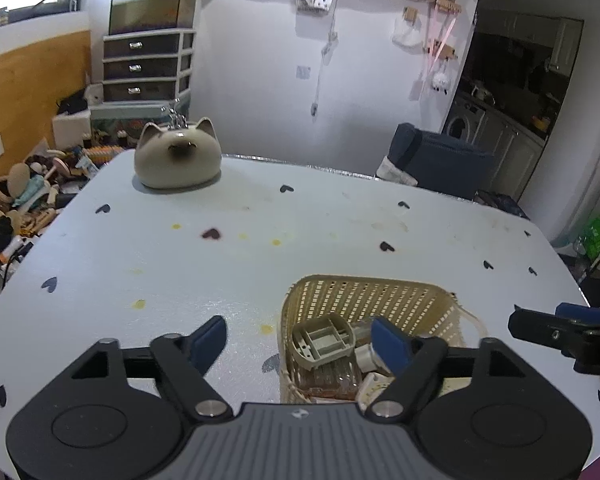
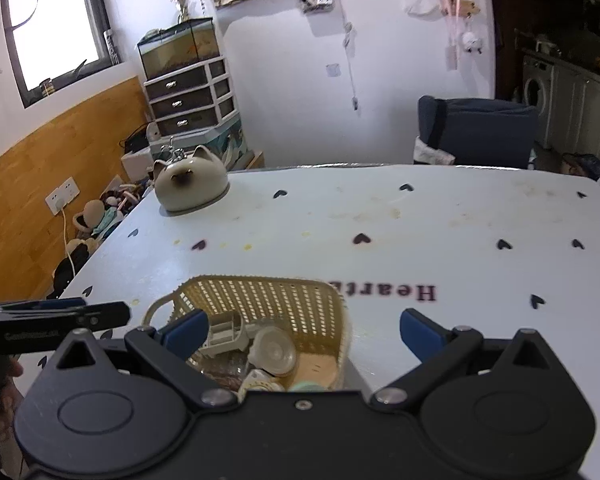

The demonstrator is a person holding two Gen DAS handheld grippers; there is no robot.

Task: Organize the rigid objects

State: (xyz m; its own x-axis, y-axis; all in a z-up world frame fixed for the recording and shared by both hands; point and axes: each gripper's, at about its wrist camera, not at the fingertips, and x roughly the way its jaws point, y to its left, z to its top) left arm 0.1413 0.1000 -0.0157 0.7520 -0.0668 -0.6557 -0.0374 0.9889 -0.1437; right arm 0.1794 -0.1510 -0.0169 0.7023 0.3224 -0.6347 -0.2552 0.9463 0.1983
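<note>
Left gripper point(image 1: 300, 340) spread wide above filled basket point(image 1: 364, 296)

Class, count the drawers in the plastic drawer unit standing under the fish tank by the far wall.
3 drawers show, stacked: top directly beneath the fish tank, middle, bottom. Clutter below may hide another.

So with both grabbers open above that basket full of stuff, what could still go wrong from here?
Some guesses. The woven basket looks crowded: the grey plastic tray lies tilted on other items, so it might slide or tip out if bumped. The left gripper and right gripper hang open close beside each other, so they could knock together. The basket looks light, and a snagged finger might drag it across the table.
</note>
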